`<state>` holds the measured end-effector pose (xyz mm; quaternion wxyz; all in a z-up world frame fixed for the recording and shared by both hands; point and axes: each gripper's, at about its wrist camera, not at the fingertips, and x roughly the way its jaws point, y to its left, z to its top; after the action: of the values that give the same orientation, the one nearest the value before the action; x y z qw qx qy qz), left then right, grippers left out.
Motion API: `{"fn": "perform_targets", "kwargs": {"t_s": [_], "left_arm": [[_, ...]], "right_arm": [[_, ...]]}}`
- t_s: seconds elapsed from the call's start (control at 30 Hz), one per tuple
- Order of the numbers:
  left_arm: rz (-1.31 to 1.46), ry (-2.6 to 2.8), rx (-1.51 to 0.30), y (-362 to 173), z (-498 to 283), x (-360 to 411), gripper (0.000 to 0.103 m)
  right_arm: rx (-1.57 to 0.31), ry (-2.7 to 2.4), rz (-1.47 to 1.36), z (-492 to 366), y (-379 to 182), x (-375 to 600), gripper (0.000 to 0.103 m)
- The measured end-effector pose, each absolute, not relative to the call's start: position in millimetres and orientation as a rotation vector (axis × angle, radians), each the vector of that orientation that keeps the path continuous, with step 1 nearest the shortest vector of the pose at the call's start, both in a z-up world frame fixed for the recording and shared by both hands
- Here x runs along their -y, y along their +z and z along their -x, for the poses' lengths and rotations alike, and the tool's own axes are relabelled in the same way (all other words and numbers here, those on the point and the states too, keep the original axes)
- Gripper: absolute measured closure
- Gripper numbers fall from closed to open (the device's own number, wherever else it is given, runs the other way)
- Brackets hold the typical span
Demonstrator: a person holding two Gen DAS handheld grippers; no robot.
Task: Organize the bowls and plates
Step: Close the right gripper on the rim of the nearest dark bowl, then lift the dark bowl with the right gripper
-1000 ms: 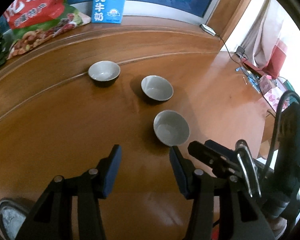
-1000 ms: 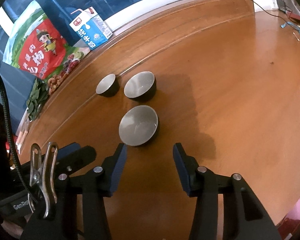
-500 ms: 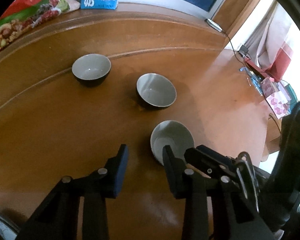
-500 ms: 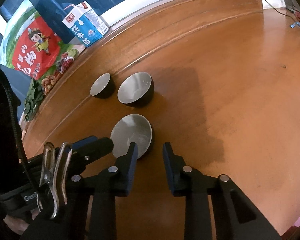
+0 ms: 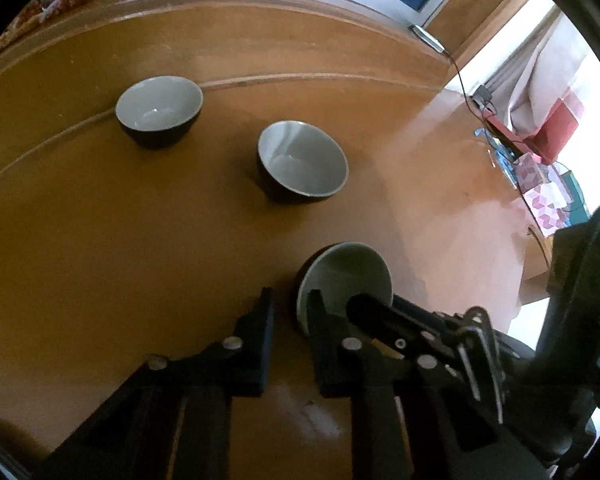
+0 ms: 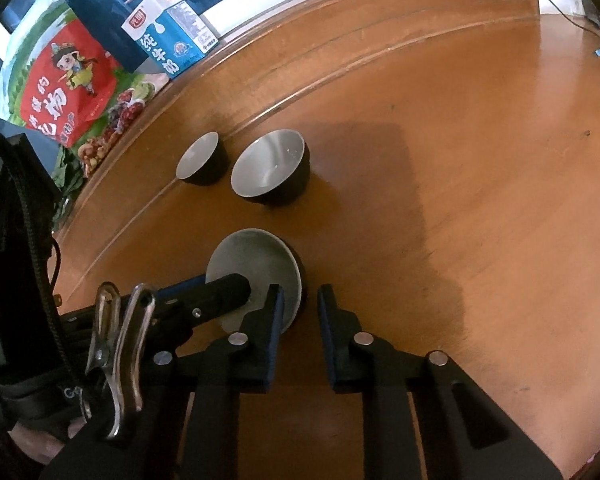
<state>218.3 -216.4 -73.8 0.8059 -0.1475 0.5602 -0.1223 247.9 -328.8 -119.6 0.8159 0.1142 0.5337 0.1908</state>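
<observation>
Three dark bowls with grey insides stand on the wooden table. The near bowl (image 5: 346, 276) (image 6: 252, 264) sits between both grippers. My left gripper (image 5: 290, 308) straddles its left rim, one finger inside and one outside. My right gripper (image 6: 300, 304) straddles its right rim the same way. Both sets of jaws stand narrowly apart around the wall; whether they press on it I cannot tell. The middle bowl (image 5: 302, 166) (image 6: 270, 168) and the far bowl (image 5: 158, 110) (image 6: 200, 158) stand apart further back.
A blue and white milk carton (image 6: 166, 36) and a red snack bag (image 6: 60, 88) stand at the table's far edge by the window. Leafy greens (image 6: 66, 176) lie at the left. A cable (image 5: 460, 80) and boxes (image 5: 540, 192) are at the right.
Both grippers have moved forward onto the near bowl and their jaws have narrowed around its rim. The bowls have not visibly shifted.
</observation>
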Motion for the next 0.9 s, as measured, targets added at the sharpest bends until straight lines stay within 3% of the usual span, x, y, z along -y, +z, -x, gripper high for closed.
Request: {"fn": "perform_targets", "kwargs": {"t_s": [0.13,0.9], "left_arm": [[0.334,-0.281,-1.208,-75,-217,215,0.094],[0.389,-0.148,-1.161,-55,-176,168,0.094]], "right_arm": [[-1.151,0.419,-0.257,-248,-121,326,0.088],[-1.151,0.534,-0.226,-231,-109,281,0.089]]}}
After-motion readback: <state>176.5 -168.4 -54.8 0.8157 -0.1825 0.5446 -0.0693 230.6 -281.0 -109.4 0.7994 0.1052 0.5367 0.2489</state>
